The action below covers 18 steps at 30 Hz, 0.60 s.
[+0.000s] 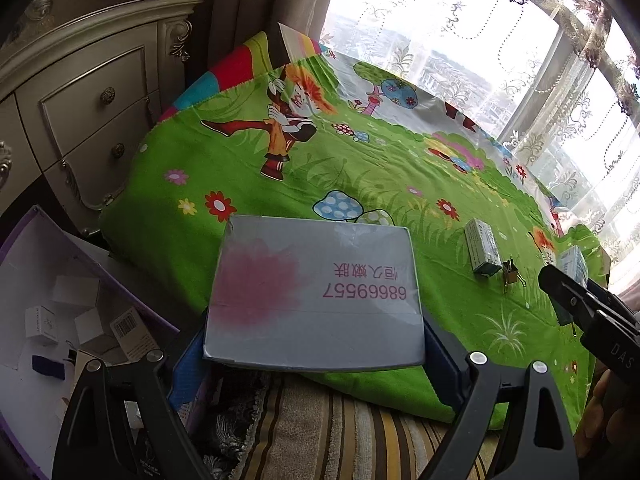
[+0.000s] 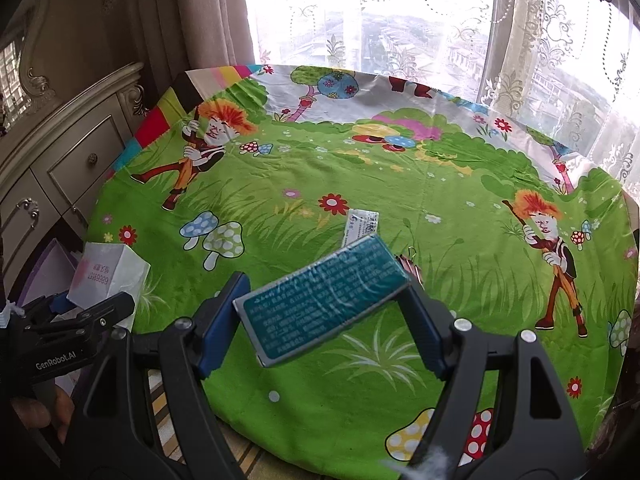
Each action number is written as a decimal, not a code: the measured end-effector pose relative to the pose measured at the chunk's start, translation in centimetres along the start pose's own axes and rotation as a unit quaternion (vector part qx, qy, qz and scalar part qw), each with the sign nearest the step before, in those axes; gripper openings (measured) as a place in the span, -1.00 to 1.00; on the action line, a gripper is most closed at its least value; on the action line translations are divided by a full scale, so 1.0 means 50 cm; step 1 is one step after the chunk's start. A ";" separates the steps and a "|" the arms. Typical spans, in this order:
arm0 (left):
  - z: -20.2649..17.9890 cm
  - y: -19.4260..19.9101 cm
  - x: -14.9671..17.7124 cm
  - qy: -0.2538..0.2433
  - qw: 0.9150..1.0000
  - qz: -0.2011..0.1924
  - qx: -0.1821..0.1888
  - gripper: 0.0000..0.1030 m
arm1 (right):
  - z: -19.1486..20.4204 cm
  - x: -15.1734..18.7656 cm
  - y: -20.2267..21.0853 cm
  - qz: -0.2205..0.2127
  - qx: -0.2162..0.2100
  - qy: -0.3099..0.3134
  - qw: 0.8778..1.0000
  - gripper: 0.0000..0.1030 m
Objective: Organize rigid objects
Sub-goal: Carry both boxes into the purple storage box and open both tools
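My left gripper (image 1: 316, 344) is shut on a large white box (image 1: 316, 292) with a pink blotch and pink print, held over the near left edge of the green cartoon cloth (image 1: 248, 168). This box also shows in the right wrist view (image 2: 106, 276). My right gripper (image 2: 324, 316) is shut on a teal box (image 2: 324, 300), tilted, above the cloth (image 2: 400, 184). A small green-and-white box (image 1: 482, 250) lies on the cloth, also seen beyond the teal box (image 2: 362, 226). A metal binder clip (image 1: 509, 274) lies beside it.
A purple-rimmed open box (image 1: 60, 320) holding several small cartons sits at the lower left, beside the cloth. A cream dresser (image 1: 80, 100) stands at the left. A lace-curtained window (image 2: 400, 20) is behind. A striped fabric (image 1: 320, 432) lies below the cloth's near edge.
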<state>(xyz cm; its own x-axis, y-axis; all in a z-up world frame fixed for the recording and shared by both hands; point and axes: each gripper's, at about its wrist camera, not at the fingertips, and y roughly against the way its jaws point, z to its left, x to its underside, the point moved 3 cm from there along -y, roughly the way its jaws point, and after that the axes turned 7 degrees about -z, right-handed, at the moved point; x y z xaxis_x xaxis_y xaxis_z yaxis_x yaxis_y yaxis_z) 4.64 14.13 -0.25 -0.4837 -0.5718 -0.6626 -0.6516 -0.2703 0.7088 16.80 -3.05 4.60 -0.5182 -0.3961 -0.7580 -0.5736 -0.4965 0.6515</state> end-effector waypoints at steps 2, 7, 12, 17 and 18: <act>0.022 0.012 0.003 0.009 1.000 -0.003 -0.002 0.77 | 0.030 0.003 0.006 0.001 -0.013 0.007 1.000 0.53; 0.107 0.048 0.007 0.037 0.999 -0.014 -0.017 0.77 | 0.129 0.018 0.021 0.008 -0.053 0.039 0.998 0.53; 0.213 0.082 0.014 0.082 0.996 -0.024 -0.042 0.77 | 0.231 0.042 0.033 0.021 -0.096 0.070 0.993 0.53; 0.302 0.113 0.015 0.110 0.991 -0.039 -0.064 0.78 | 0.333 0.068 0.045 0.037 -0.141 0.096 0.985 0.53; 0.317 0.119 0.016 0.115 0.990 -0.041 -0.067 0.78 | 0.355 0.074 0.048 0.039 -0.149 0.105 0.982 0.53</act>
<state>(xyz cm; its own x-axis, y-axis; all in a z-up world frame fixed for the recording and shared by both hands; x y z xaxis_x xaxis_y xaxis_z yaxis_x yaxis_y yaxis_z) -8.88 24.33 -0.41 -0.2763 -0.7005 -0.6580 -0.5925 -0.4149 0.6905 2.25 8.02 3.90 -0.3934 -0.5769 -0.7159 -0.3098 -0.6500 0.6940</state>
